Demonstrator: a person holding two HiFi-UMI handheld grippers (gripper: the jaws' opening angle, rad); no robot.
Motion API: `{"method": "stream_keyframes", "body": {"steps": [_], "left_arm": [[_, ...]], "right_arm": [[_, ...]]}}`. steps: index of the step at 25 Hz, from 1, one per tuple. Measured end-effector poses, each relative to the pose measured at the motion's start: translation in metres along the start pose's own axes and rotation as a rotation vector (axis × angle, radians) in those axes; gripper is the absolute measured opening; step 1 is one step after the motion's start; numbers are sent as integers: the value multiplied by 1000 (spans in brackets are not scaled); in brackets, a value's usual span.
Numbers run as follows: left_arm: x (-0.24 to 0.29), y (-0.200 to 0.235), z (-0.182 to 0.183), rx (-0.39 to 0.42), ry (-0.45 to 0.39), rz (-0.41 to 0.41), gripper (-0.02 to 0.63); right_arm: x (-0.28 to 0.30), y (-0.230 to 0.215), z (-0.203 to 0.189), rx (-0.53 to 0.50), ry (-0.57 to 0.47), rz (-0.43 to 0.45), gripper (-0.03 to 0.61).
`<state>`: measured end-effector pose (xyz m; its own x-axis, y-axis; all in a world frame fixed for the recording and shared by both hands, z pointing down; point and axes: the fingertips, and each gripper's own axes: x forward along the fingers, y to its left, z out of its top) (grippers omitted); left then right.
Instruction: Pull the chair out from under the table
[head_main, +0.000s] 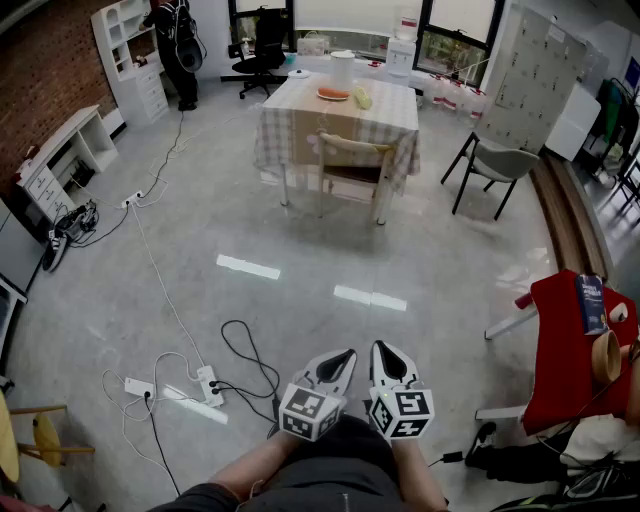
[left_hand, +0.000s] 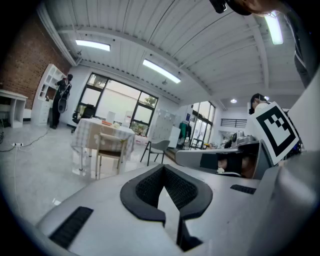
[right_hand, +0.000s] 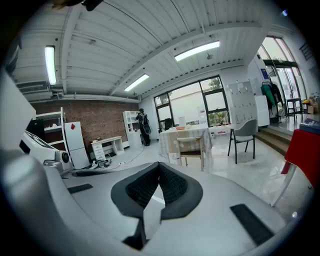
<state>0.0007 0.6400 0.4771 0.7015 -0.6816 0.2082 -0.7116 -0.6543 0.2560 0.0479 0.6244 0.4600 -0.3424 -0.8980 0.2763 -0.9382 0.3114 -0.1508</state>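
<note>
A table (head_main: 300, 112) under a checked cloth stands far across the room, with a plate and other items on it. A light wooden chair (head_main: 352, 160) is tucked under its near side. The same chair (left_hand: 110, 145) shows small in the left gripper view and again as a small chair (right_hand: 191, 146) in the right gripper view. My left gripper (head_main: 340, 360) and right gripper (head_main: 386, 354) are held side by side close to my body, several steps from the chair. Both have their jaws shut with nothing between them, as the left gripper (left_hand: 164, 171) and right gripper (right_hand: 159, 168) show in their own views.
Cables and power strips (head_main: 205, 385) lie on the floor at my left front. A grey chair (head_main: 495, 162) stands to the right of the table, and a red-covered table (head_main: 560, 345) is at my near right. White shelves (head_main: 135, 60), a person (head_main: 178, 40) and a black office chair (head_main: 262, 55) are at the back.
</note>
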Motion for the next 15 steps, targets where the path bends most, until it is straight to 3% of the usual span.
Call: {"method": "stream_keyframes", "body": {"steps": [8, 12, 15], "left_arm": [[-5, -1, -19, -12, 40, 16, 9], [0, -1, -26, -34, 83, 19, 9], [7, 2, -22, -36, 79, 16, 9]], "right_arm": [[-7, -1, -21, 18, 39, -9, 11], [-7, -12, -19, 78, 24, -28, 12], [-3, -13, -16, 45, 22, -27, 12]]}}
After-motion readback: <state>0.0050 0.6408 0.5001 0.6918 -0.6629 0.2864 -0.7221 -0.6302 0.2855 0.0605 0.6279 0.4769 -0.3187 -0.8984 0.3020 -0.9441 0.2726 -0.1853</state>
